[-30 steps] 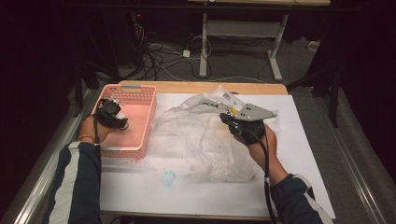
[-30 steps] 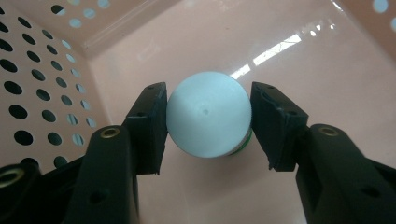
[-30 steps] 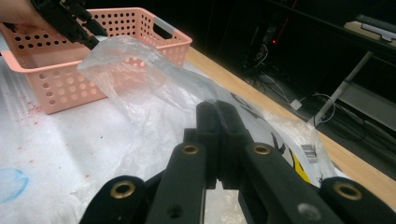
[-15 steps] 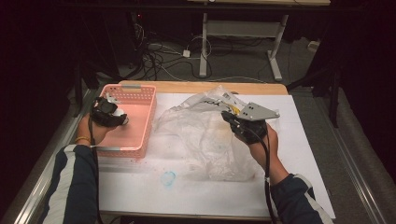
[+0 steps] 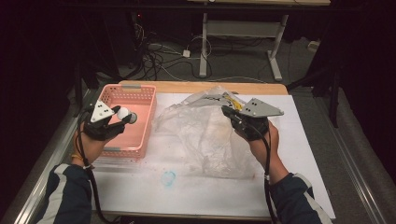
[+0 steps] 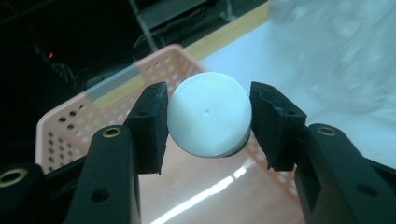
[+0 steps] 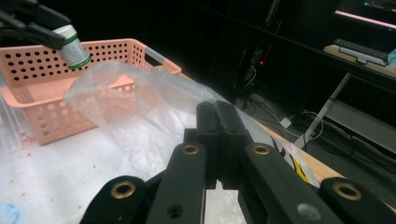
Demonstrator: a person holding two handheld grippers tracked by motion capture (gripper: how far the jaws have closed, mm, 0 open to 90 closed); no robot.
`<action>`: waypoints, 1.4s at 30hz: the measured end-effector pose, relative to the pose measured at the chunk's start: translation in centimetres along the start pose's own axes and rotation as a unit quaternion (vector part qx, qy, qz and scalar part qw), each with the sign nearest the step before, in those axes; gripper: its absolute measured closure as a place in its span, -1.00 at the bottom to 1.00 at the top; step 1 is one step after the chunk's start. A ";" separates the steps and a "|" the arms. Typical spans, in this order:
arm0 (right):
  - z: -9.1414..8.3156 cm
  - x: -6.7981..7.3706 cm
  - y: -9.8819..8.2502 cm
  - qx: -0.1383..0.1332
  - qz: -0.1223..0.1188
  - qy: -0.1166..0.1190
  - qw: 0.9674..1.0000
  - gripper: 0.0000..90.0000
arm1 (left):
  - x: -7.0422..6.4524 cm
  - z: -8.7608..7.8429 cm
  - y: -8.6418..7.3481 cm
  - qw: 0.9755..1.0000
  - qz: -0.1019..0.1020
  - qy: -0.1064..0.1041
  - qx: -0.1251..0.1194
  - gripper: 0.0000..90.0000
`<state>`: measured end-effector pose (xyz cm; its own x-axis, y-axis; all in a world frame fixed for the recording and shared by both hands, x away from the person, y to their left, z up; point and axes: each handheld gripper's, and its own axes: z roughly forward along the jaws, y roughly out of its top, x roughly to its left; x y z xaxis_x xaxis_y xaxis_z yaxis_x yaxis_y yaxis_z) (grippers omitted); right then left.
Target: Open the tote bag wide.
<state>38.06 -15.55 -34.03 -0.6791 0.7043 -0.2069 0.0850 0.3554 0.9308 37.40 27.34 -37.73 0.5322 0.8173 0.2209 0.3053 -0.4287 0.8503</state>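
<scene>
Between the left gripper's [image 6: 208,122] jaws sits a small white bottle [image 6: 208,115] with a green band, cap toward the camera, both pads pressed to its sides. It hangs above the pink basket [image 5: 140,98], clear of the basket floor. Right gripper [image 7: 218,122]: jaws pressed together; whether they pinch the edge of the clear plastic bag [image 5: 210,135] cannot be told. Bag lies crumpled on the white sheet [image 5: 299,154] covering the table, just beside the basket. Blue smudge [image 5: 168,177] on the sheet near the front edge. Dark floor with cables [image 5: 159,56] and a desk frame [image 5: 243,32] beyond the table.
</scene>
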 end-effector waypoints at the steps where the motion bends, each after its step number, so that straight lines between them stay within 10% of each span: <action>1: 0.0 0.1 0.1 -0.001 -0.001 -0.001 1.000 1.00 | -0.4 -0.2 0.0 1.000 -0.001 -0.006 -0.007 0.07; 15: 0.6 0.6 -0.4 0.016 -0.003 -0.001 1.000 1.00 | -6.5 -1.5 1.4 0.995 0.066 -0.061 -0.047 0.07; 22: 0.8 0.9 -0.7 0.023 -0.001 -0.002 1.000 1.00 | -10.2 -1.3 2.4 0.988 0.100 -0.097 -0.069 0.07; 30: 0.8 1.4 -0.6 0.018 -0.002 0.003 1.000 1.00 | -14.5 2.2 3.2 0.980 0.143 -0.130 -0.054 0.07; 42: 1.2 2.3 -1.0 0.019 0.005 0.021 1.000 1.00 | -18.0 9.8 3.7 0.978 0.161 -0.131 -0.025 0.07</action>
<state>37.33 -13.55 -35.76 -0.7080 0.6818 -0.1842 0.1194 0.3726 0.9203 36.65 7.31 -43.25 0.7806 0.5130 0.3571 0.0531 -0.6237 0.7799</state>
